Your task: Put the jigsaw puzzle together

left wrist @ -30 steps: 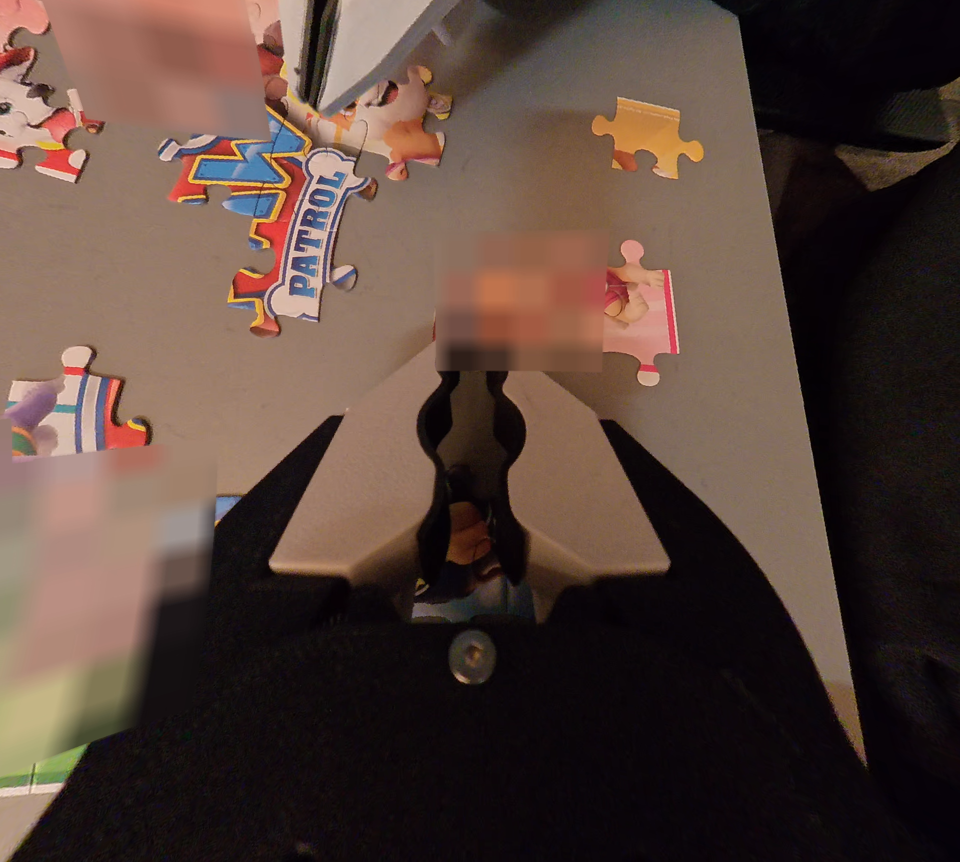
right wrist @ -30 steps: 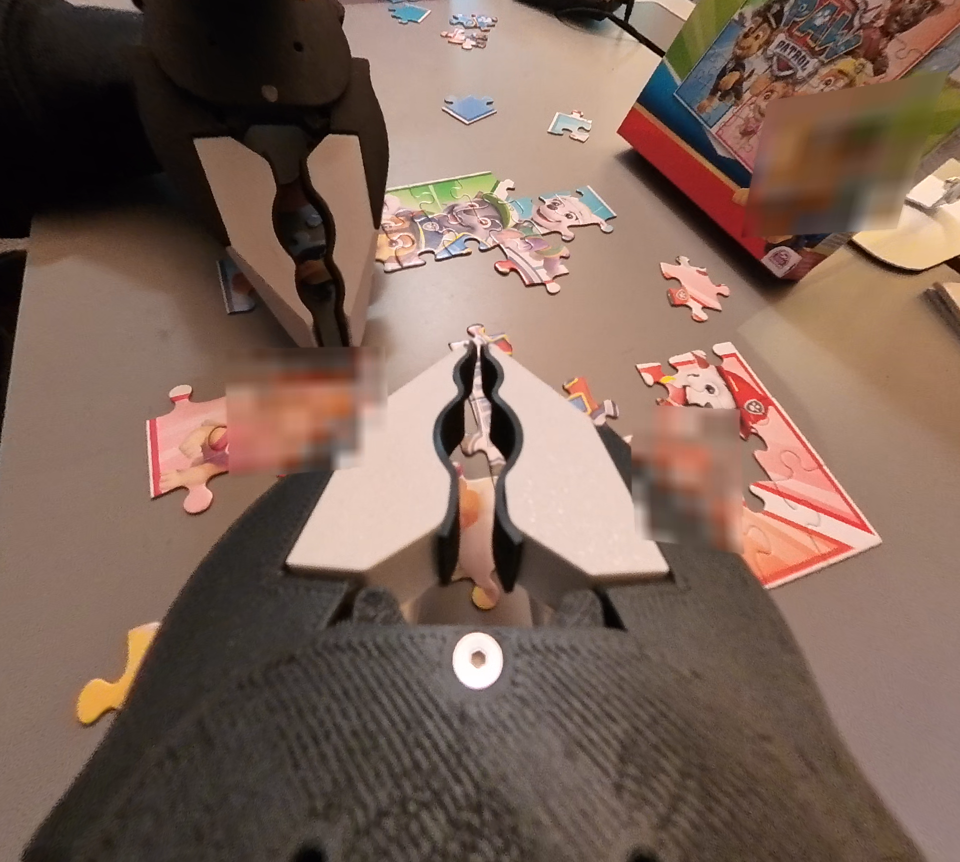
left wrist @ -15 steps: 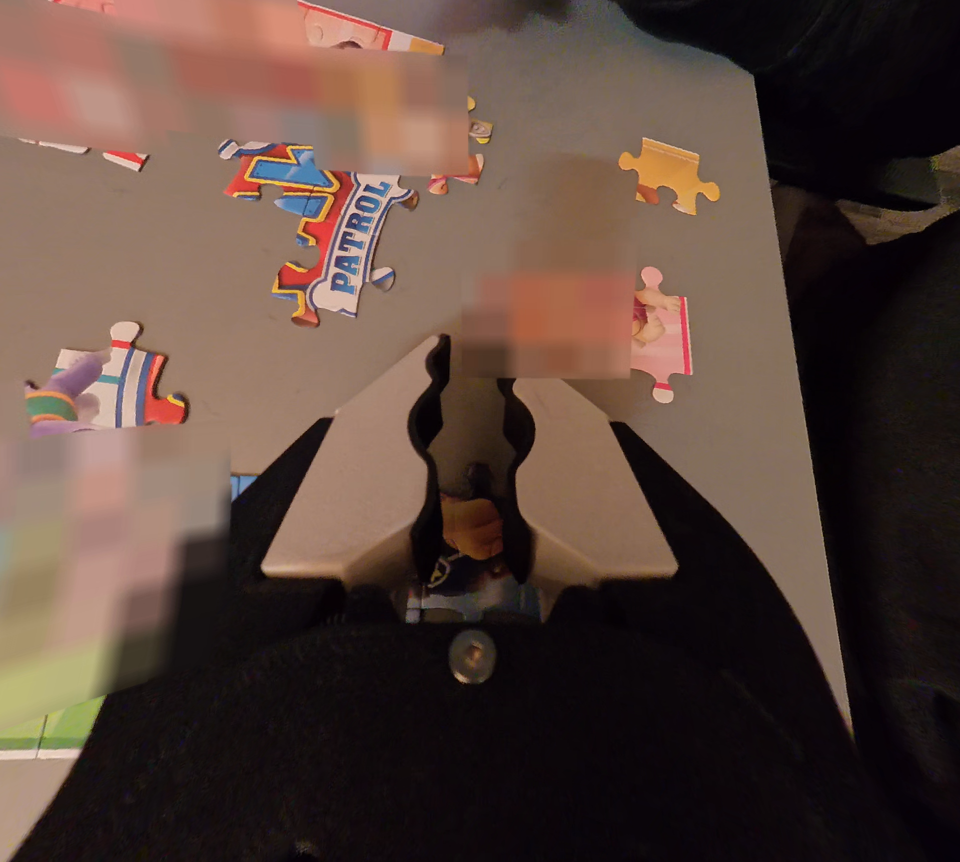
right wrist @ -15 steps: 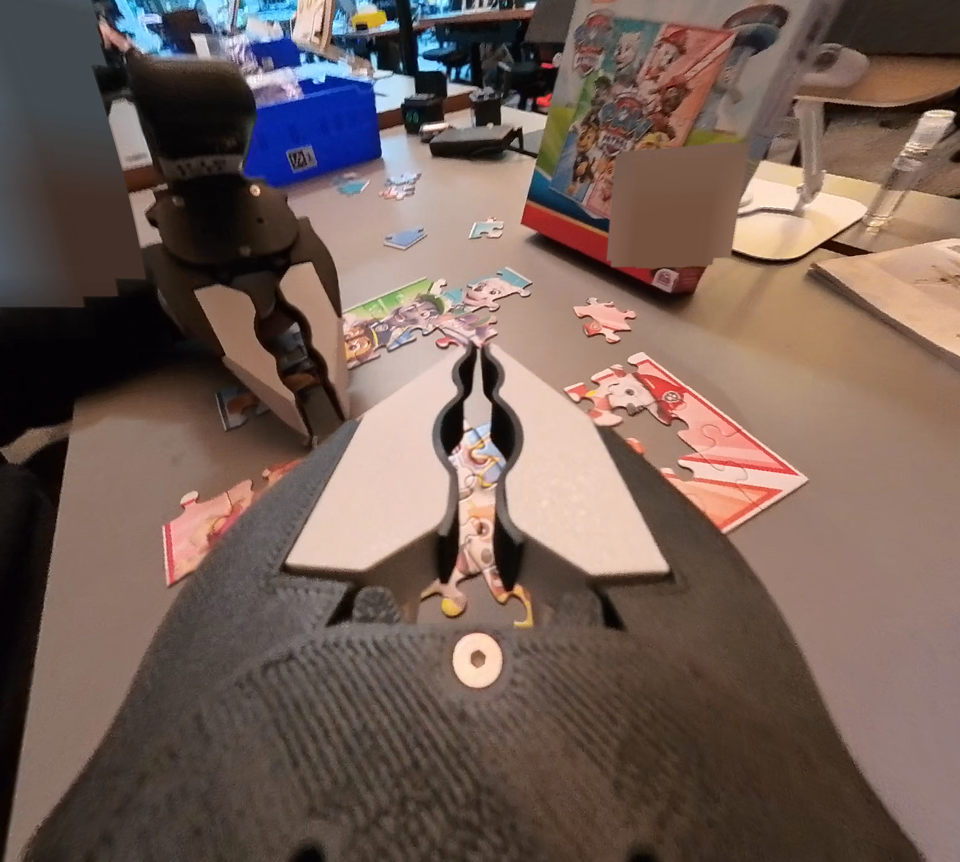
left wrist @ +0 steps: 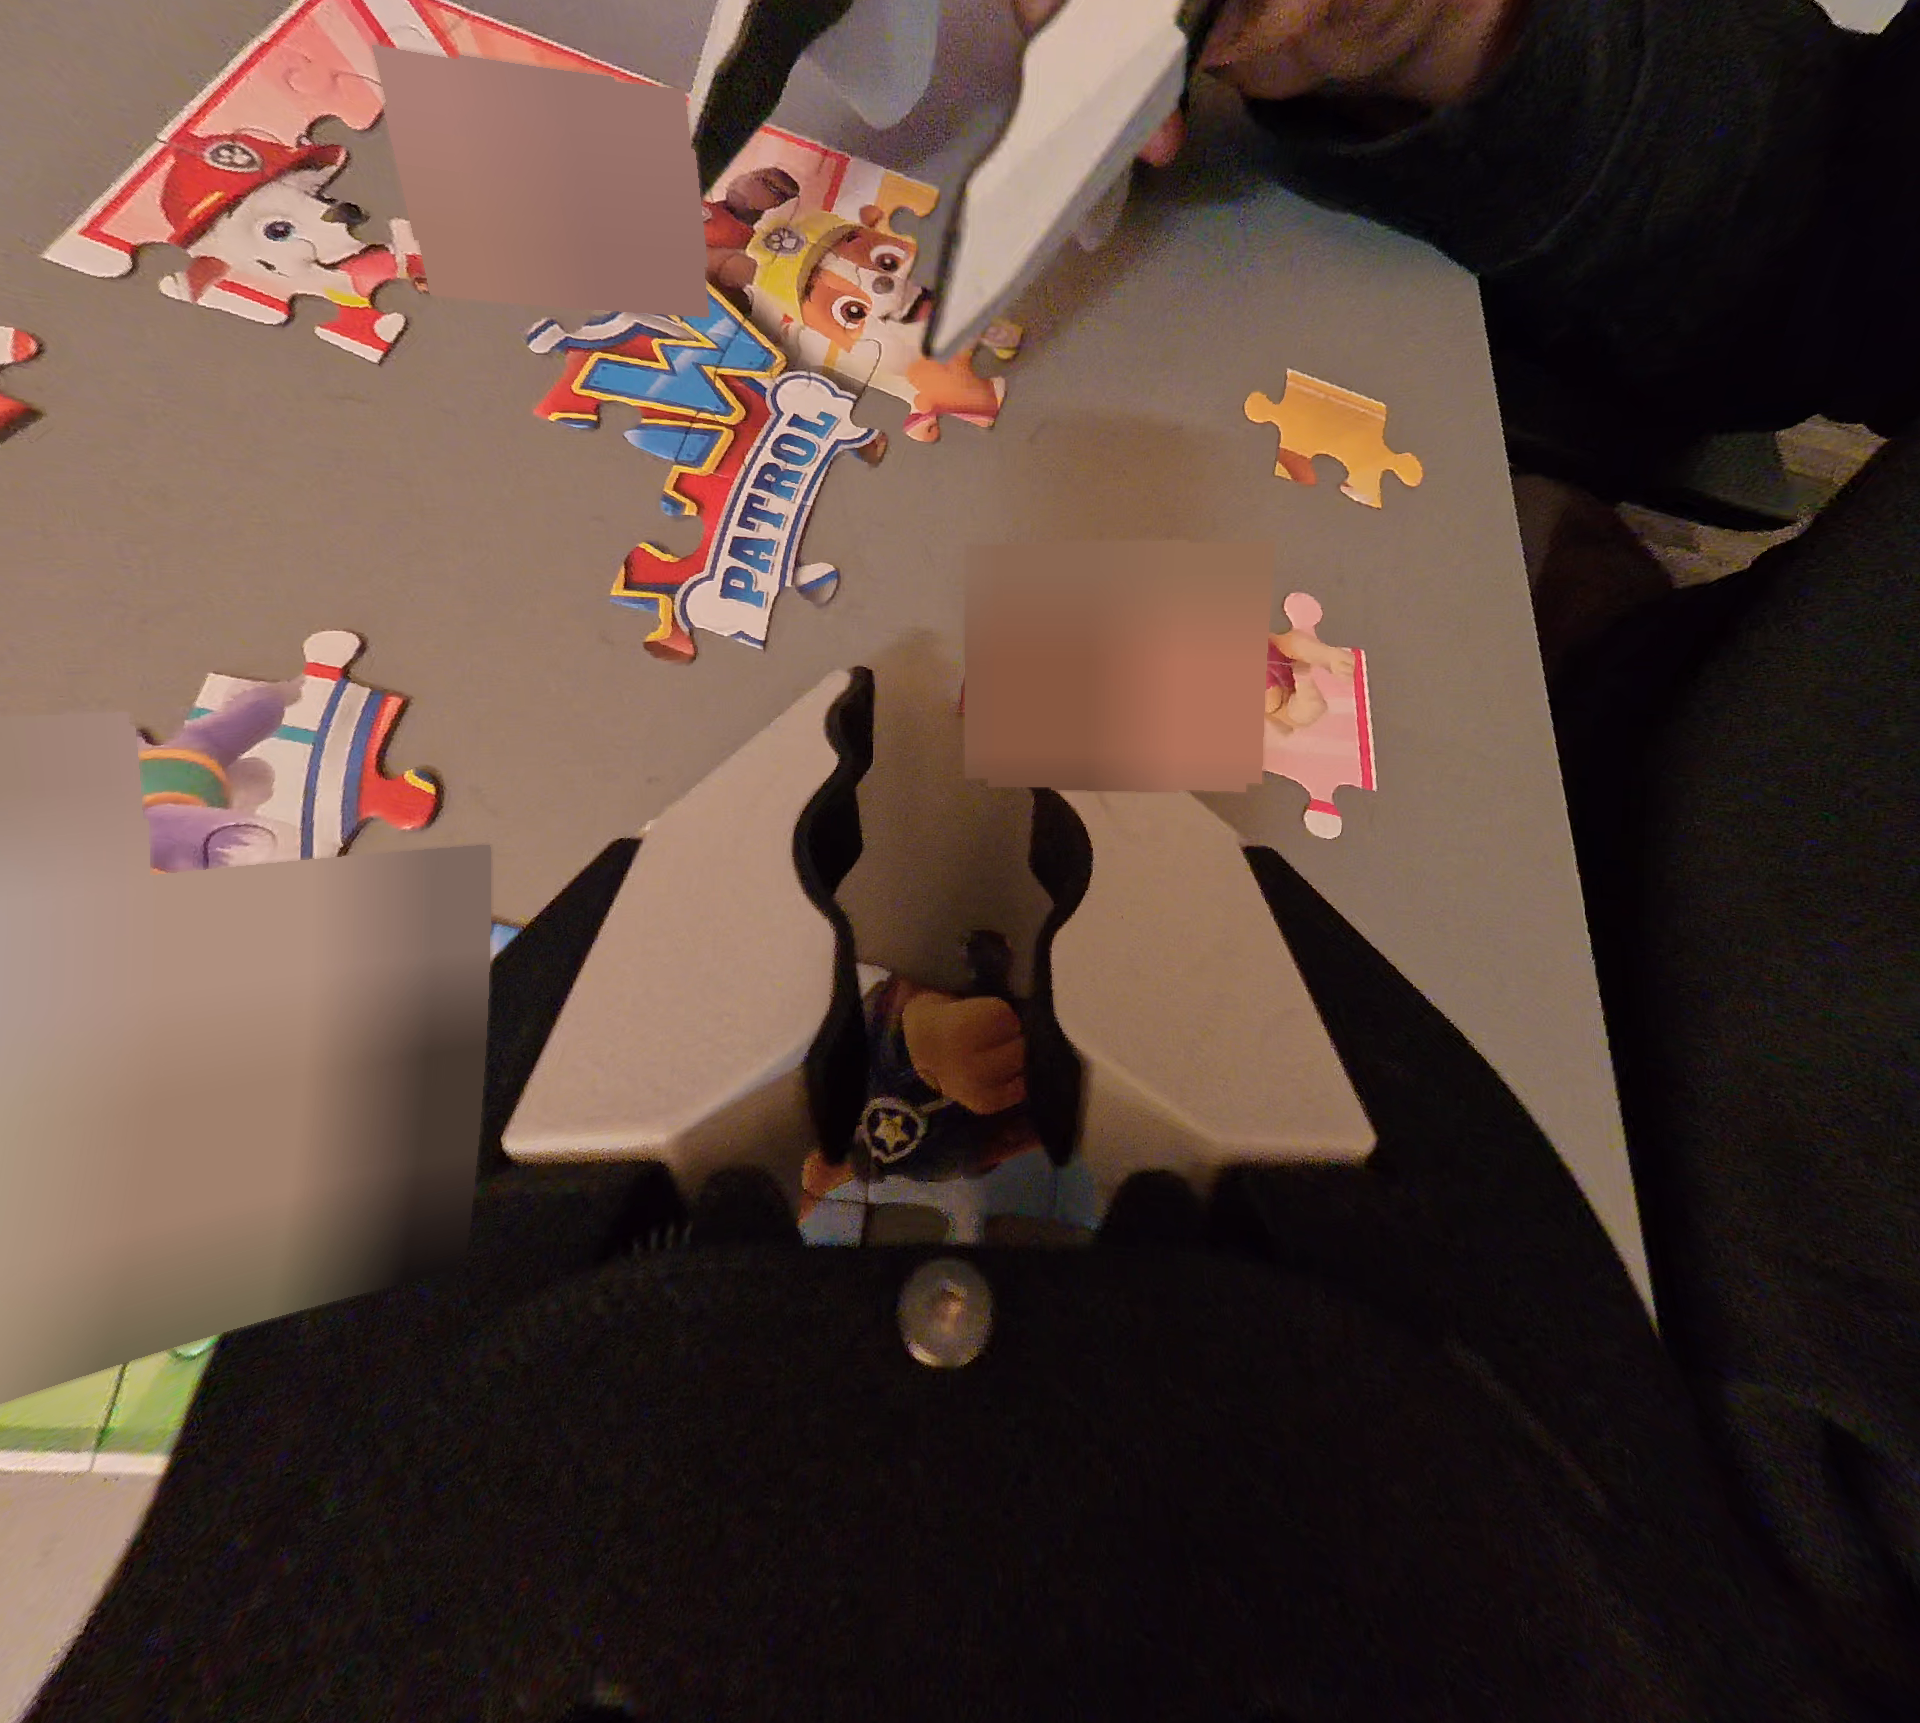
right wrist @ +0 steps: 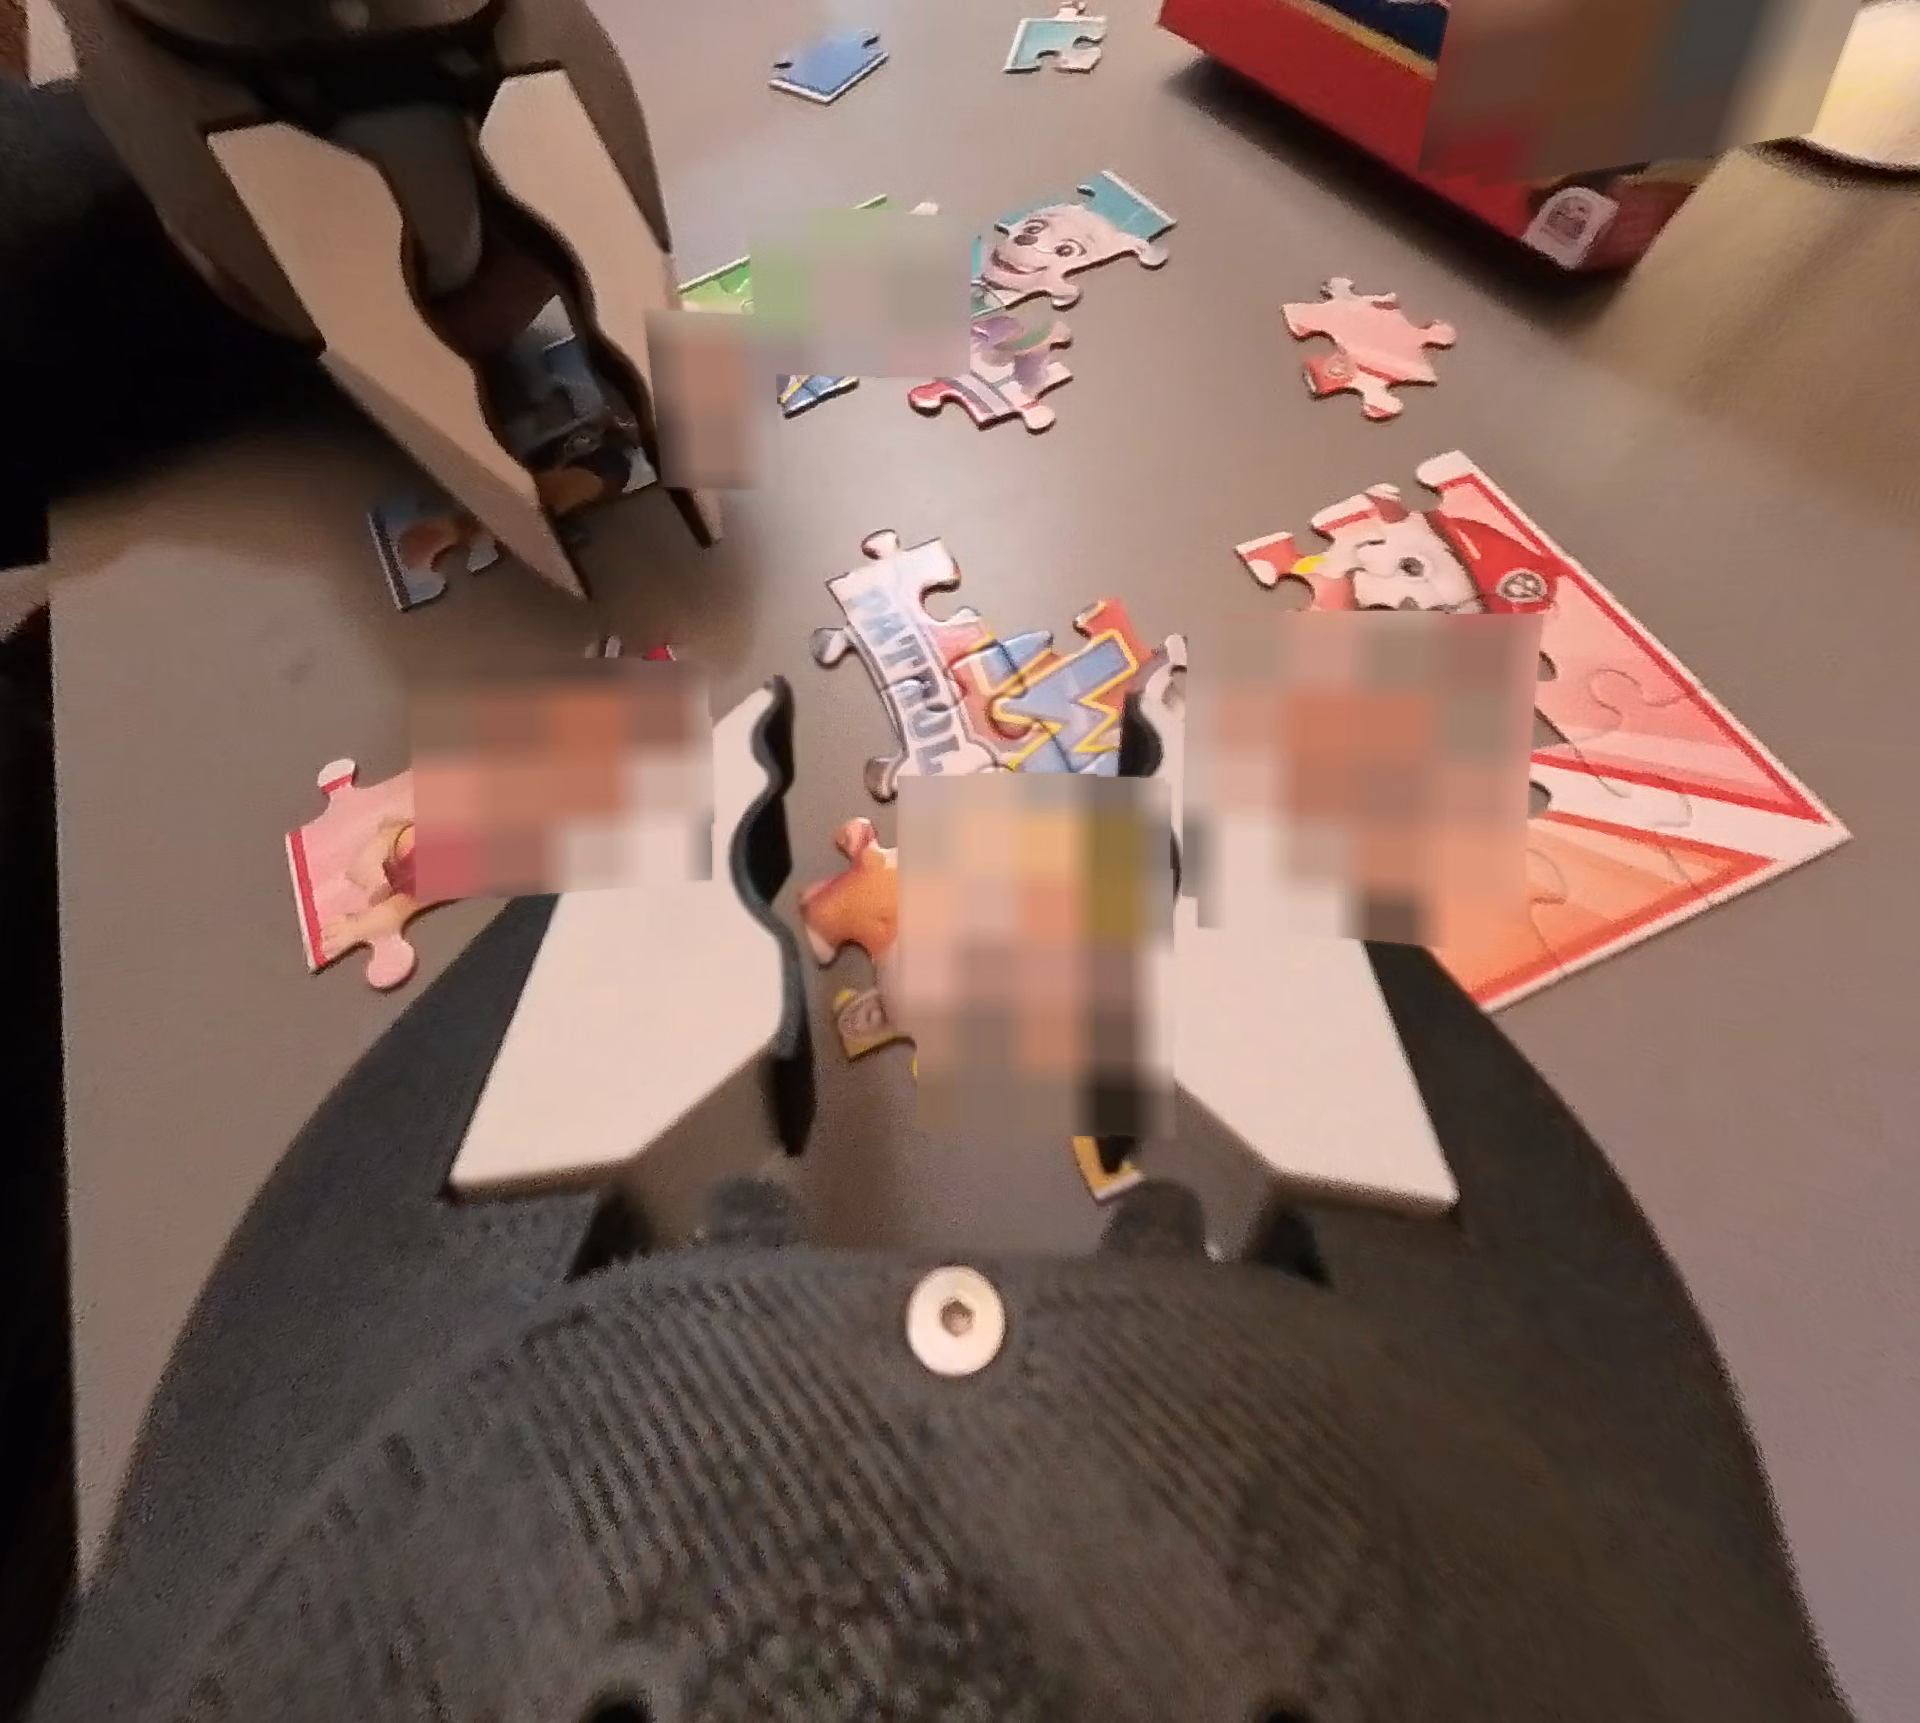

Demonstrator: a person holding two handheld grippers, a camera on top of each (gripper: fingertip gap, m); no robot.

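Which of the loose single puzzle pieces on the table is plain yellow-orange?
The yellow-orange piece lying alone near the table's right edge, beyond the pink-striped piece; the other loose pieces nearby carry pink, or red and blue, artwork.

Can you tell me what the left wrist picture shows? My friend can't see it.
The left tool hangs open over a grey table with a dog-picture puzzle piece deep between its fingers. Farther off, the right tool points down, open, over joined puzzle pieces; a yellow piece lies apart.

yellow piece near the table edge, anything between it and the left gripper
Nothing upright: bare table lies between the left gripper and the yellow piece; a flat pink piece, partly blurred, sits beside that line. The right gripper hangs farther left.
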